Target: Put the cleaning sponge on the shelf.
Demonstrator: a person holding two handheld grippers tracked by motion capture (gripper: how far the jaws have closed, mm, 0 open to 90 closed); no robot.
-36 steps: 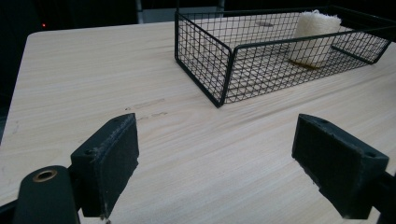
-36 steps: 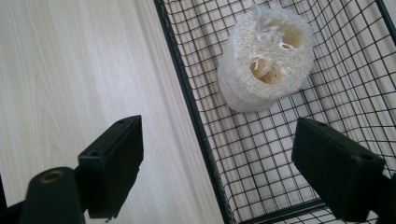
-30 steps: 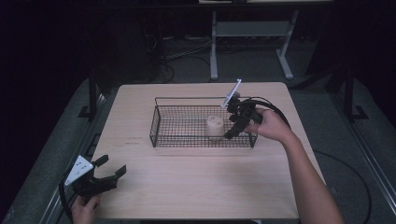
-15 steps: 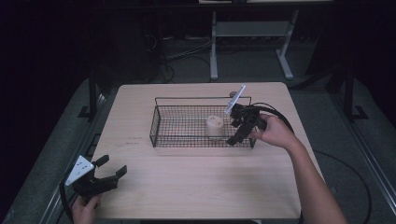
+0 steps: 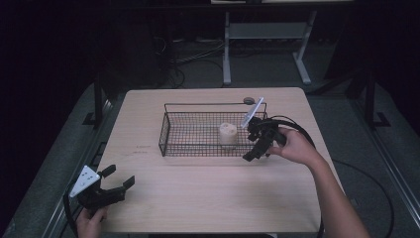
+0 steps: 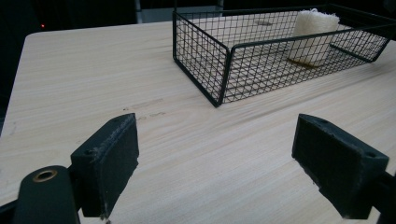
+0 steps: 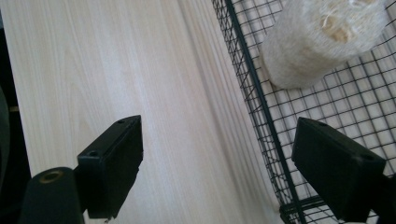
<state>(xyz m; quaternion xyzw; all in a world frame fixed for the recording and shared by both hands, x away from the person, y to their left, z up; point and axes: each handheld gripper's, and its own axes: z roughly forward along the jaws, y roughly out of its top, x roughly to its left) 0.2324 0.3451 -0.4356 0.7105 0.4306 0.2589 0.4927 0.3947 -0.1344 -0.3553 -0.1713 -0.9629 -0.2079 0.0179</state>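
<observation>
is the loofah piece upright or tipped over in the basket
Upright: the loofah piece stands on end on the wire basket floor, its porous end face up.

Premises appear to be a lab or recording studio. Dark surroundings, loose floor cables (image 5: pixel 195 54), a metal stand (image 5: pixel 262 37), one bare wooden tabletop (image 5: pixel 208 193).

Dark room; grey floor (image 5: pixel 346 94); white frame legs (image 5: pixel 227 54) behind.

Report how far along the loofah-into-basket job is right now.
Done: the loofah piece stands upright inside the wire basket. In hand: nothing; the right gripper is open at the basket's right end, and the left gripper is open near the table corner. Left: apparently nothing.
</observation>
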